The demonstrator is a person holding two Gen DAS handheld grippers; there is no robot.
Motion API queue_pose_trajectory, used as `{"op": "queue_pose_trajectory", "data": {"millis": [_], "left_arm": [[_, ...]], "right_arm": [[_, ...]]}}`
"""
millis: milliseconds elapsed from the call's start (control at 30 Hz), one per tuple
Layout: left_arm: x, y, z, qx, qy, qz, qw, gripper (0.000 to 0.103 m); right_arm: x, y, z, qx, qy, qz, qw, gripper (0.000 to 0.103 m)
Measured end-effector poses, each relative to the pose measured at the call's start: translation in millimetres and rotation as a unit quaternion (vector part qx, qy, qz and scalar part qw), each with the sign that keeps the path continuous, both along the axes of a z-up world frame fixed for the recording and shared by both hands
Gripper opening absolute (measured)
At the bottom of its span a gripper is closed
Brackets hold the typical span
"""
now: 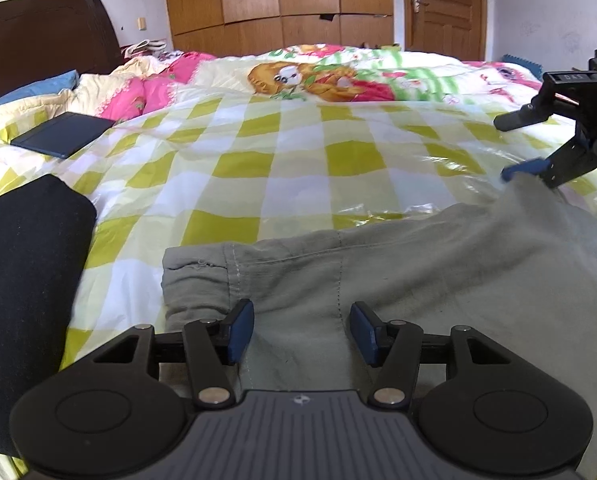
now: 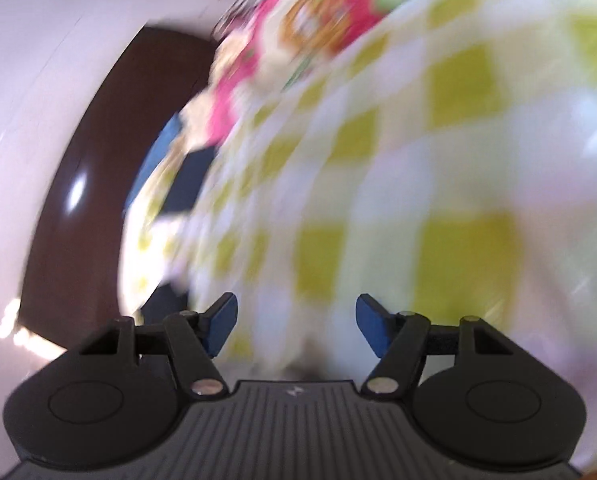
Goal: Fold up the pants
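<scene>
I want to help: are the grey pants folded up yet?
Partly: the grey pants lie flat in layers on the checked cover, one corner raised.

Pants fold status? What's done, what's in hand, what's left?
Done: the grey pants lie spread on the checked cover; no fold visible. In hand: nothing. The left gripper is open over the waist end, and the right gripper is open at the far edge. Left: every fold.

Bright daylight throughout. Left wrist view sharp, with glare on the checked bedcover (image 1: 282, 152) and fisheye bending and dark corners at the edges. Right wrist view heavily motion-blurred; only its fingers (image 2: 218, 330) stay sharp.
</scene>
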State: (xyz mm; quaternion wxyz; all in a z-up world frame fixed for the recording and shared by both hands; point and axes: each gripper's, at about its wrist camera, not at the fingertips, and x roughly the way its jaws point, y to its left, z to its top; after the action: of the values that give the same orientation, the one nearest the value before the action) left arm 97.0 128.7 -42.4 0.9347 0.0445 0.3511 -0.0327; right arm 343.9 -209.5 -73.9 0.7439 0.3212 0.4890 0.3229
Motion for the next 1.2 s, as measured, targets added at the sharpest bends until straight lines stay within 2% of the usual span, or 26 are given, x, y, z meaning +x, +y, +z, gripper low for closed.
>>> {"op": "queue_pose_trajectory", "data": {"millis": [100,200,267,333,400,467,500,567,633,700,800,900,1100,1200], "left_arm": [[-1.9,-3.9,3.8,0.015,-0.005,0.001,0.9999,0.067],[-8.9,-4.4,12.2,0.012,-0.018,0.000,0.9998,0.067],[-11.6,-4.0,17.4,0.007,-0.027,0.004,0.9996,0.067],[-10.7,-3.7,18.3,0.005,-0.029,0.011,0.9995,0.067],[-7.0,-2.5,13.9,0.012,-0.018,0.021,0.9995,0.067],[-5.4,-1.7,11.4,0.037,-0.001,0.037,0.9986,0.067],[-7.3,-1.5,13.4,0.040,0.001,0.040,0.9984,0.067],[-13.9,-4.2,21.9,0.034,0.002,0.041,0.9986,0.067],[-21.3,-15.5,29.4,0.044,-0.006,0.030,0.9986,0.067],[-26.1,-33.9,32.8,0.051,-0.011,0.009,0.9986,0.067],[-31.3,-73.4,31.6,0.050,-0.009,-0.039,0.9979,0.067],[-40.3,-123.3,31.4,0.050,-0.007,-0.106,0.9930,0.067],[-58.1,-222.7,28.7,0.065,0.010,-0.239,0.9688,0.067],[-66.6,-259.4,34.6,0.070,0.005,-0.277,0.9582,0.067]], "right_arm": [[-10.9,-6.2,16.9,-0.025,-0.029,-0.023,0.999,0.068],[-47.2,11.0,35.1,-0.037,-0.066,0.030,0.997,0.068],[-71.6,22.7,32.7,-0.026,-0.066,0.063,0.996,0.068],[-82.3,29.8,16.2,-0.007,-0.039,0.073,0.997,0.068],[-86.5,21.9,-0.4,-0.042,-0.026,0.031,0.998,0.067],[-88.4,-6.6,-7.4,-0.043,-0.023,-0.025,0.998,0.045],[-92.0,-24.0,-6.8,-0.035,-0.011,-0.060,0.998,0.047],[-108.2,-57.0,7.0,-0.036,-0.021,-0.118,0.992,0.059],[-132.5,-87.7,23.0,-0.045,-0.041,-0.145,0.988,0.065],[-166.2,-118.1,34.1,-0.061,-0.052,-0.178,0.981,0.065],[-223.1,-167.9,39.8,-0.093,-0.044,-0.251,0.963,0.067],[-284.6,-224.3,40.0,-0.090,-0.035,-0.348,0.933,0.066],[-369.5,-306.6,29.8,-0.056,-0.030,-0.510,0.858,0.067],[-380.4,-322.5,22.8,-0.023,-0.039,-0.540,0.840,0.067]]}}
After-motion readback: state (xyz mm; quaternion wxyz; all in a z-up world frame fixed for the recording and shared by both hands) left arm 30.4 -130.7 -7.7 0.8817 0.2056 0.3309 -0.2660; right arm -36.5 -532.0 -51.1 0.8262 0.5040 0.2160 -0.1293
